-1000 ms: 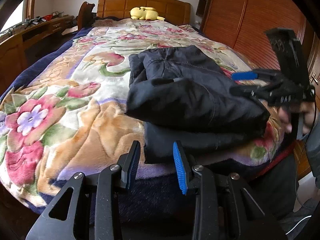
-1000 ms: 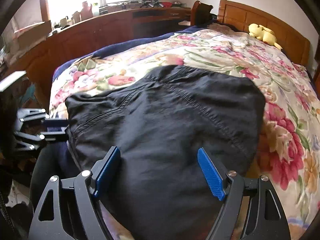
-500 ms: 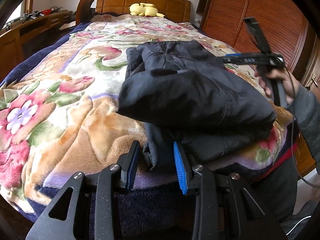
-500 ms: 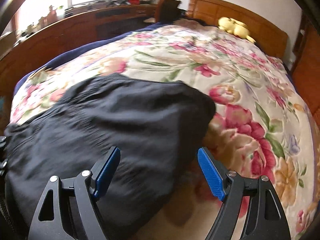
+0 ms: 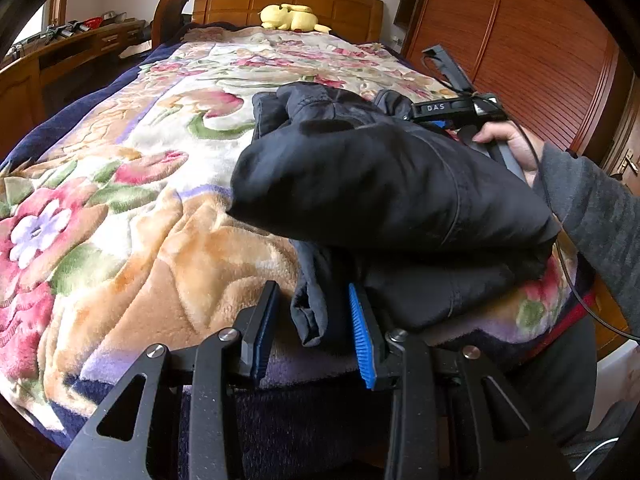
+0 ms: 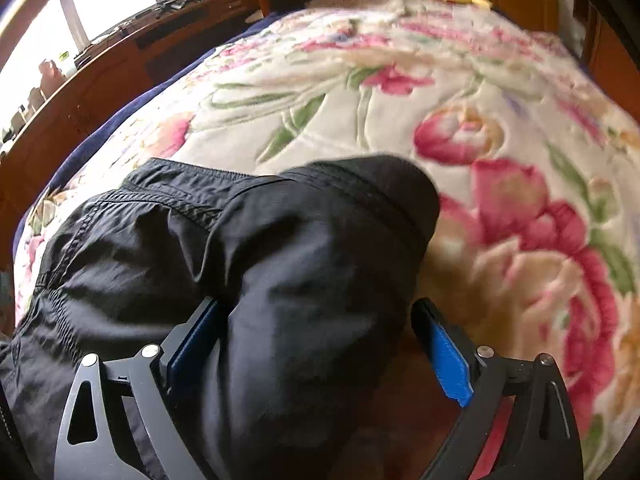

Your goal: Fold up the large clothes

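desk side: long wooden desk (image 5: 60,60) runs down the left of the room, cluttered on top, stuff too small to make out

blanket: big fluffy floral blanket (image 5: 132,208) covers the whole bed, pink flowers, green leaves, navy edge

left gripper: left gripper (image 5: 312,328) sits low at the near edge of the bed, jaws part open, a hanging fold of the dark fabric between them. The blue pad (image 5: 362,340) is right against the cloth, the other pad looks clear of it, so not really clamped as far as I can see

clothes: black garment (image 5: 384,184) lies folded in a puffy stack near the foot of the bed, toward the right side, seams and a gathered band showing

plush: yellow plush toy (image 5: 292,18) up by the wooden headboard (image 5: 320,4)

right gripper: right gripper (image 6: 316,344) has just been opening its jaws, now spread wide around a bulging roll of the garment, pads not pressing on it

writing: the right tool's body reads "DAS" in pale letters, seen from the left wrist view

hand: right hand (image 5: 510,146) holds that tool's handle, grey sleeve (image 5: 600,216) behind it

wardrobe: slatted wooden wardrobe doors (image 5: 520,48) on the far right
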### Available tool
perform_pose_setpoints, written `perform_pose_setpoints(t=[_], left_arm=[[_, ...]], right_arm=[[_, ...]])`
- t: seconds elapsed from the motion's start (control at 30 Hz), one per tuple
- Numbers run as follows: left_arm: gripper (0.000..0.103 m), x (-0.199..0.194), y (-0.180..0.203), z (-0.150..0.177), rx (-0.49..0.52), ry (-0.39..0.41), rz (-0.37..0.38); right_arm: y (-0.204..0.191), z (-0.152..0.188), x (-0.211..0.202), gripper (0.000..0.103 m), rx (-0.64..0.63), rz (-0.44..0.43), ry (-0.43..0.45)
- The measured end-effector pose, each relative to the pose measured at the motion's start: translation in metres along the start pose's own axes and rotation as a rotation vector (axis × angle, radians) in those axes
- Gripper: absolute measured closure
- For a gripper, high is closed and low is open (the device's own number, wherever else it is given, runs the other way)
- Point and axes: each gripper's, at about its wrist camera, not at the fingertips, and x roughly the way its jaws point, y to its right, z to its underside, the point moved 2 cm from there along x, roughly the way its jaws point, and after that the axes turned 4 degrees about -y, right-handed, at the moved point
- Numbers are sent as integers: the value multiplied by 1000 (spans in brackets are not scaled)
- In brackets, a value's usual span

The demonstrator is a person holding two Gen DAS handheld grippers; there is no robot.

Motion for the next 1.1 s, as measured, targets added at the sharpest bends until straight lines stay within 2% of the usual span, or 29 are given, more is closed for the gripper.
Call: perform_pose_setpoints(t=[0.17, 0.23, 0.27, 0.33, 0.37, 0.43, 0.53, 0.63, 0.8, 1.1], left_arm=[[67, 0, 1, 0, -2, 9, -3], [69, -2, 0, 1, -5, 20, 6], [81, -2, -1, 1, -4, 23, 25], [89, -4, -5, 2, -19, 35, 74], [90, -5, -5, 2, -16, 35, 80], [92, -10, -6, 1, -15, 54, 93], [93, -20, -5, -1, -9, 88, 106], [94, -35, -7, -4, -20, 150, 107], [95, -59, -8, -6, 5, 218, 62], [95, -98, -65, 0, -70, 311, -24]], right_arm=[[12, -3, 13, 9, 19, -66, -22], [12, -4, 12, 22, 3, -88, -25], [13, -5, 11, 25, 0, -80, -26], [13, -5, 2, 39, -23, -58, -9], [13, -5, -3, 43, -30, -52, 1], [11, -6, -17, 58, -41, -41, 32], [-1, -8, -36, 66, -84, -20, 78], [-19, -10, -53, 70, -134, 15, 120], [-47, -9, -75, 72, -178, 15, 172], [-91, -19, -83, 74, -270, -23, 218]])
